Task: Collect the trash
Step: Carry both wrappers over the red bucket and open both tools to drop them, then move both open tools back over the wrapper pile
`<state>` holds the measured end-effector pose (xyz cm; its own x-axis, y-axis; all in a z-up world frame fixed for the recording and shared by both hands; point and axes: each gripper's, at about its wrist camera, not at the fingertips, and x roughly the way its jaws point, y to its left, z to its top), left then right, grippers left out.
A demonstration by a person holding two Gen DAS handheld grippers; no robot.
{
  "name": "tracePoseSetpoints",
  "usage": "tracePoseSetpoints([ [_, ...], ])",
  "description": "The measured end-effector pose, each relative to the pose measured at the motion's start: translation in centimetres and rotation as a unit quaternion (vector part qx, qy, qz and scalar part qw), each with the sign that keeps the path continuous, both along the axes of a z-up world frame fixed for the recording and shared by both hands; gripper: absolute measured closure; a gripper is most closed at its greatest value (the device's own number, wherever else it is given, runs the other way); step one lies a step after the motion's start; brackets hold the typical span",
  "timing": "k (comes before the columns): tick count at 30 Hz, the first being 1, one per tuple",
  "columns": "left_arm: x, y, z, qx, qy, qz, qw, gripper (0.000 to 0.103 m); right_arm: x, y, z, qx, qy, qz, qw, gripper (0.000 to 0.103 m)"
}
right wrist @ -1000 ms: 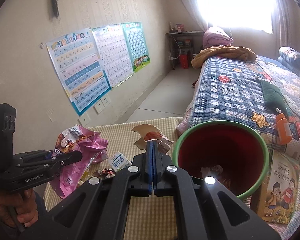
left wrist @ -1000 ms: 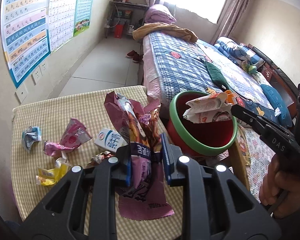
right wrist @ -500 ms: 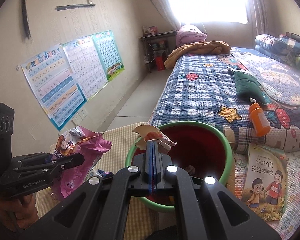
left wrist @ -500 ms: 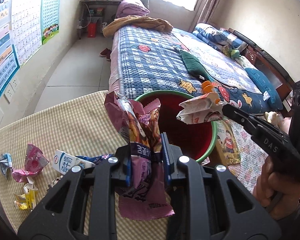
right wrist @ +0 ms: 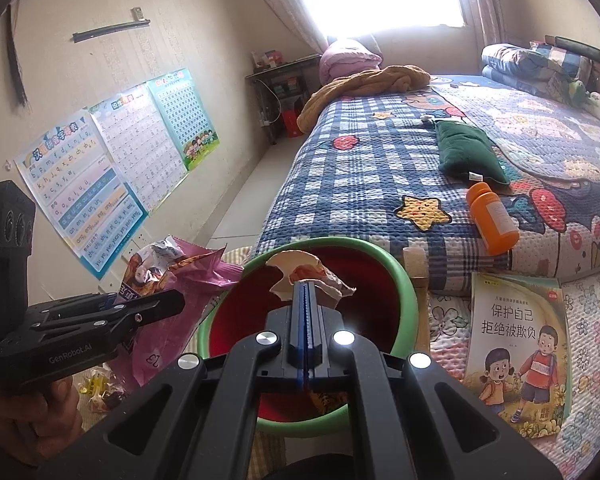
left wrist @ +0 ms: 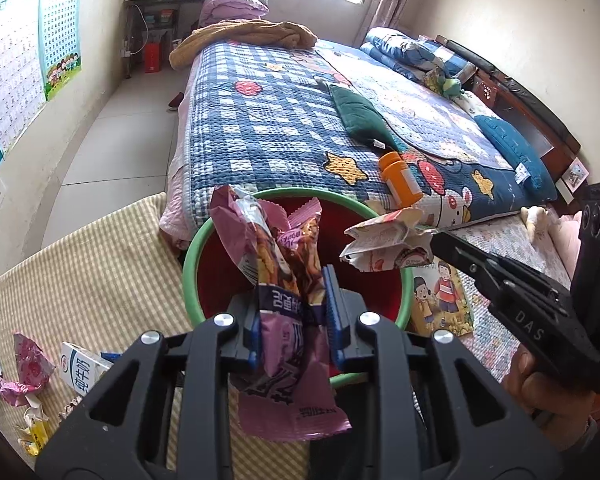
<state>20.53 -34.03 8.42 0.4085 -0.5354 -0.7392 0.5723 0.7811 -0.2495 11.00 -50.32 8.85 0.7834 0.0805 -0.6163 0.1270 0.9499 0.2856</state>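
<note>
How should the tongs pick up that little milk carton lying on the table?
The milk carton lies flat on the checked tablecloth, beside a crumpled pink wrapper. Probably best to come straight down from above and pinch across its two long narrow sides, near the middle. Its boxy, straight edges give the tongs flat faces to squeeze, and the middle keeps it from tipping.

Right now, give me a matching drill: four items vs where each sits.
Items:
1. purple snack bag
2. white crumpled wrapper
3. orange bottle
4. milk carton

Places:
A. on the bed quilt
B. in the left claw
C. on the checked table
D. in the right claw

Pairs: 1-B, 2-D, 3-A, 4-C
</note>
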Motion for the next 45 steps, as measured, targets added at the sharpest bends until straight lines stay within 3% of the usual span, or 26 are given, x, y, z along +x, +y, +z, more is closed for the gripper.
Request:
tracePoseSetpoints([
  [2, 0.4, -0.3, -0.3, 0.0, 0.005, 0.001, 1.0, 0.073, 0.1, -0.5, -0.2, 0.002, 0.003, -0.003, 1.0, 0.101],
  [4, 0.6, -0.6, -0.5, -0.005, 0.01, 0.002, 0.9999, 0.058, 0.2, -0.7, -0.4, 0.007, 0.007, -0.002, 1.0, 0.098],
  [6, 0.7, -0.3, -0.5, -0.009, 0.01, 0.007, 0.9999, 0.043, 0.3, -0.7, -0.5, 0.008, 0.007, -0.002, 1.0, 0.089],
  [8, 0.8, 0.0, -0.7, -0.011, 0.015, 0.011, 0.9998, 0.039, 0.3, -0.7, -0.6, 0.008, 0.006, -0.002, 1.0, 0.068],
  [12, 0.6, 1.3, -0.9, -0.011, 0.018, 0.023, 0.9995, 0.027, 0.3, -0.1, -0.6, 0.009, 0.004, -0.005, 1.0, 0.048],
  [17, 0.1, 3.0, -0.4, -0.006, 0.007, 0.04, 0.9992, 0.007, 0.1, 1.0, 0.0, 0.006, -0.001, -0.005, 1.0, 0.014],
  [19, -0.2, 3.8, -0.2, -0.001, 0.002, 0.043, 0.9991, 0.006, 0.0, 1.7, 0.3, 0.002, -0.001, -0.006, 1.0, 0.009],
  [32, -2.6, 12.6, 0.5, -0.012, -0.002, 0.105, 0.9944, 0.006, -0.4, 6.5, 1.9, -0.036, 0.007, -0.004, 0.999, 0.007],
  [45, -5.7, 24.7, 0.4, -0.016, -0.009, 0.201, 0.9794, 0.006, 0.3, 16.3, 1.4, -0.05, 0.011, 0.078, 0.996, 0.007],
])
